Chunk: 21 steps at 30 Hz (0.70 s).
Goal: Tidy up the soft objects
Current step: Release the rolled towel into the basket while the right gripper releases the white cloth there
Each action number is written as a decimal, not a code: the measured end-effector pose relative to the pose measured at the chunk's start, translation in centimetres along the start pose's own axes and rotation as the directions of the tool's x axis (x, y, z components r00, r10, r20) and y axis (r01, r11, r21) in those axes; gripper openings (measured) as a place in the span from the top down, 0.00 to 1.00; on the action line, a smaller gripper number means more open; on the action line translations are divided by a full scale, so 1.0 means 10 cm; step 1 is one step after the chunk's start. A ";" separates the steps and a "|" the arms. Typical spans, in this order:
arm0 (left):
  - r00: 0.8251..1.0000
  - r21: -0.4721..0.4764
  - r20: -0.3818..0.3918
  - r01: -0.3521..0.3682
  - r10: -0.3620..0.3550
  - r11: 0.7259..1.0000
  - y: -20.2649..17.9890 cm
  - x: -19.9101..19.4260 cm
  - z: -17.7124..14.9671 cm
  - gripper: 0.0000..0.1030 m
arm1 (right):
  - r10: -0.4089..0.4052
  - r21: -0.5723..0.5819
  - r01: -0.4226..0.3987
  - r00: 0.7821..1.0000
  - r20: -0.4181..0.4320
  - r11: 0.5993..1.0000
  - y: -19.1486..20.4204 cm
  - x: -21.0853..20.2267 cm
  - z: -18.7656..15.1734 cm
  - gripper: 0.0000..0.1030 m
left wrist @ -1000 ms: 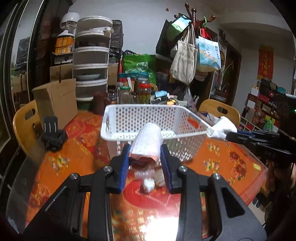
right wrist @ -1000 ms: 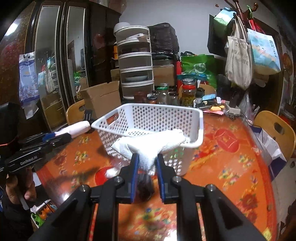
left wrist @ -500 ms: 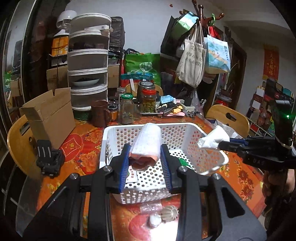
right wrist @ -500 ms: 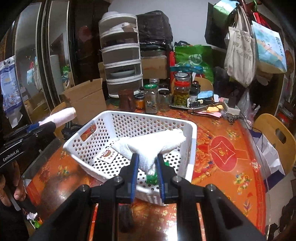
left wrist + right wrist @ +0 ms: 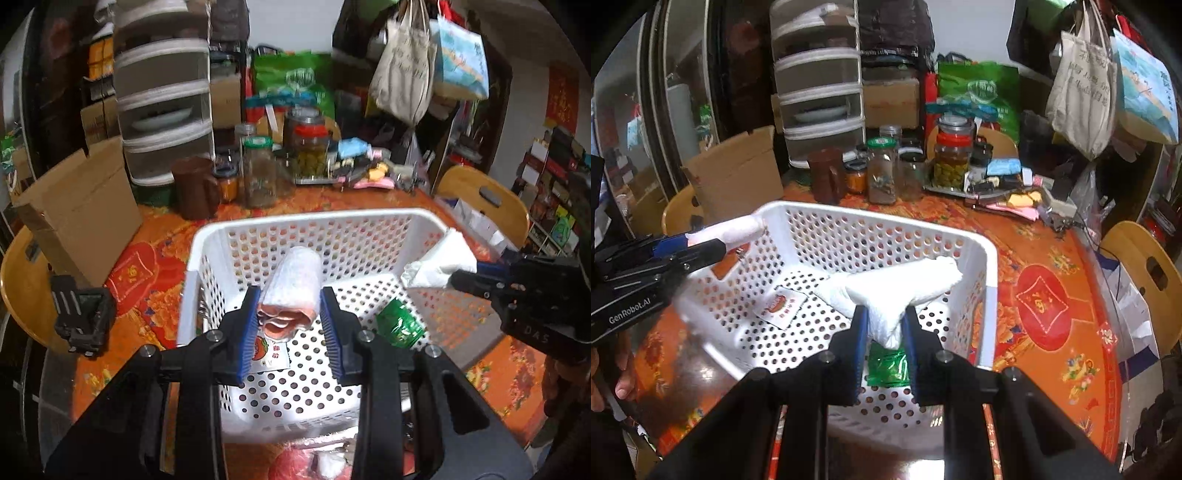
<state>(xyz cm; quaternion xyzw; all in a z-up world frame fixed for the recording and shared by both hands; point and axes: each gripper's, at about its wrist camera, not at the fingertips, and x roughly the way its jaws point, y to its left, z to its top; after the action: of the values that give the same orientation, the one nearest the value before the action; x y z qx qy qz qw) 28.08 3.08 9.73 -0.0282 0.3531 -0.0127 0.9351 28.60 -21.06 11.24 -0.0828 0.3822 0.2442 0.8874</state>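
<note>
At frame centre, our left gripper (image 5: 291,318) clamps a rolled towel (image 5: 295,280) over the white basket (image 5: 424,219). Our right gripper (image 5: 884,325) pinches a white cloth (image 5: 890,291) above the basket's lower centre.

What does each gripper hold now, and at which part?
The left gripper pinches a rolled towel at its near end. The right gripper pinches a white cloth at its near folded corner.
</note>
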 end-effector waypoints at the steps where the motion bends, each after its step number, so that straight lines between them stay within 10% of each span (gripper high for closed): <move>1: 1.000 0.001 -0.016 -0.006 0.006 1.000 0.00 0.09 -0.01 0.71 | -0.011 -0.002 0.011 1.000 -0.010 1.000 -0.01 0.06 0.00 0.83; 15: 0.995 -0.044 -0.097 0.003 -0.007 0.999 0.20 0.53 -0.14 0.62 | -0.054 -0.003 0.054 0.994 -0.092 0.999 -0.07 0.52 -0.01 0.76; 18: 0.997 -0.044 -0.072 0.009 -0.012 0.999 0.19 0.44 -0.14 0.42 | -0.048 0.000 0.048 0.995 -0.085 0.999 -0.05 0.51 0.00 0.61; 21: 0.999 -0.045 -0.032 0.033 -0.035 0.998 0.18 0.30 -0.16 0.18 | -0.058 -0.004 0.057 0.997 -0.055 0.998 -0.03 0.44 -0.01 0.21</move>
<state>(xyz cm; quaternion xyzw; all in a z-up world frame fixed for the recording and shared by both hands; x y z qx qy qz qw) 29.29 4.66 6.38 -0.0548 0.3682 -0.0213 0.9279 31.25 -19.75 8.00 -0.1015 0.4037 0.2165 0.8831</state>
